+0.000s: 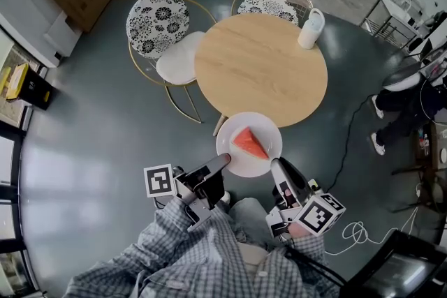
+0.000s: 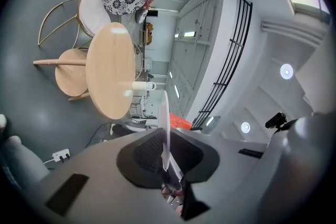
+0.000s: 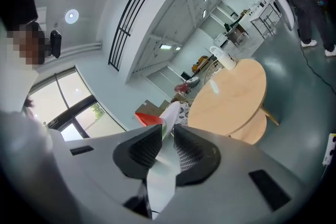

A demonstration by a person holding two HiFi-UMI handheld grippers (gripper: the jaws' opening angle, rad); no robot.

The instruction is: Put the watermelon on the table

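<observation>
Left tongs (image 1: 218,164) and right tongs (image 1: 277,167) each pinch opposite rims of the plate (image 1: 262,125) carrying the watermelon (image 1: 249,143); bench (image 1: 258,66) lies just beyond, upper centre of the frame.

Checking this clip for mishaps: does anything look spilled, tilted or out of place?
Nothing stands out: the left gripper and right gripper clamp the plate by opposite rims, and the watermelon slice sits on it unspilled.
</observation>
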